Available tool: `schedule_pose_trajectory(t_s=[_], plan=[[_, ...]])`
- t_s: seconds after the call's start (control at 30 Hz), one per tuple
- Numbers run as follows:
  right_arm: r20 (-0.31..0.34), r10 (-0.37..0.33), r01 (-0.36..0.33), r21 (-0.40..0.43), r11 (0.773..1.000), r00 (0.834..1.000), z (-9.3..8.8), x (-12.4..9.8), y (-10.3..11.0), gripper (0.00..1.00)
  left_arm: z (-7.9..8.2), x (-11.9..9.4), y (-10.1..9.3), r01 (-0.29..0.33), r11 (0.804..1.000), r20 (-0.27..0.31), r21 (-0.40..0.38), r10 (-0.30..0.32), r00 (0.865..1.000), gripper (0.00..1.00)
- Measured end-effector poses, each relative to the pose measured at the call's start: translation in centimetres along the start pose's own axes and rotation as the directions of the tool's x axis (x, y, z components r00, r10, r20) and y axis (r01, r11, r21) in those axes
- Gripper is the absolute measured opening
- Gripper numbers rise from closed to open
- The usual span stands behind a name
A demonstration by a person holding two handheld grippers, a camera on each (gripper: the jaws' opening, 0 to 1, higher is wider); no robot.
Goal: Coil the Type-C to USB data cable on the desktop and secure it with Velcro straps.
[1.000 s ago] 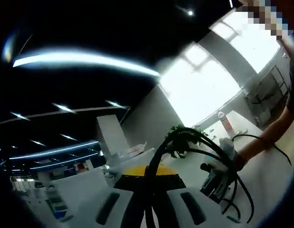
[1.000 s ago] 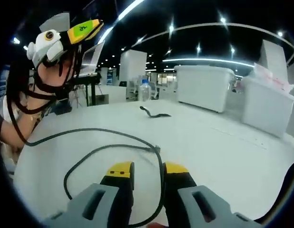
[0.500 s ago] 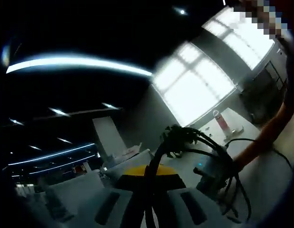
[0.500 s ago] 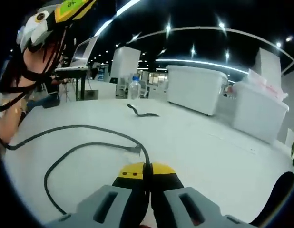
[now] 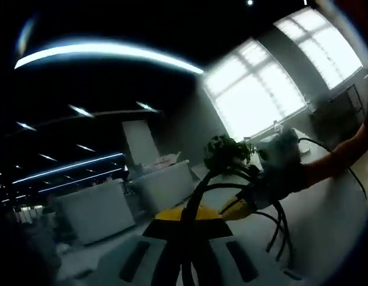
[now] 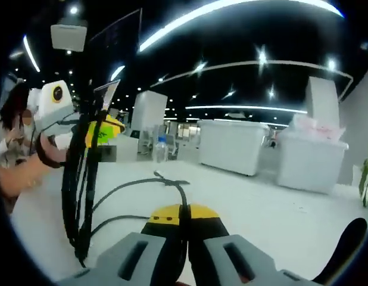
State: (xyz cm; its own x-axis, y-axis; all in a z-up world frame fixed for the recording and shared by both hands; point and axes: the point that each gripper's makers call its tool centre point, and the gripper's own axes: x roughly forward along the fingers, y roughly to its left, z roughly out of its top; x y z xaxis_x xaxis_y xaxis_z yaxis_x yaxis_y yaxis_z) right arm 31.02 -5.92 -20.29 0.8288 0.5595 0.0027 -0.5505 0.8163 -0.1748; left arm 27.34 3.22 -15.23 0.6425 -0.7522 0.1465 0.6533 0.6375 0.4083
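White desktop (image 6: 279, 220), cable (image 6: 183, 199) in both tongs

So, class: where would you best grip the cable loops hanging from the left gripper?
Probably on the cable midway down its hanging loops, coming from the side with the jaws across them. There the strands hang straight and bunched below the left gripper.

Dim, motion-blurred fisheye views; window (image 5: 264, 89) glare, ceiling strip lights (image 6: 231, 12).

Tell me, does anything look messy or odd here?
Nothing looks damaged or spilled. The cable hangs in uneven loops from the left gripper, and one end is pinched in the right gripper; it is not yet a neat coil.
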Motion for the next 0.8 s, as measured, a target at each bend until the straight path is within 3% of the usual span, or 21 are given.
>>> schedule_pose_trajectory(t_s=[0.27,0.53,0.8], plan=[[0.074,-0.044,0.041,0.039,0.998,0.996,1.9,-1.0,-1.0,0.02,-1.3,0.3,-0.1,-0.011,0.999,-0.044,0.035,0.013,0.999,0.04],[0.108,-0.028,0.025,0.033,0.999,0.994,2.8,-1.3,-0.4,0.02,-2.3,0.7,0.3,-0.053,0.989,-0.069,0.141,0.063,0.996,0.04],[0.150,-0.013,0.009,0.029,1.000,0.989,3.7,-1.5,0.4,0.02,-2.8,0.8,0.4,-0.061,0.985,-0.082,0.158,0.074,0.994,0.04]])
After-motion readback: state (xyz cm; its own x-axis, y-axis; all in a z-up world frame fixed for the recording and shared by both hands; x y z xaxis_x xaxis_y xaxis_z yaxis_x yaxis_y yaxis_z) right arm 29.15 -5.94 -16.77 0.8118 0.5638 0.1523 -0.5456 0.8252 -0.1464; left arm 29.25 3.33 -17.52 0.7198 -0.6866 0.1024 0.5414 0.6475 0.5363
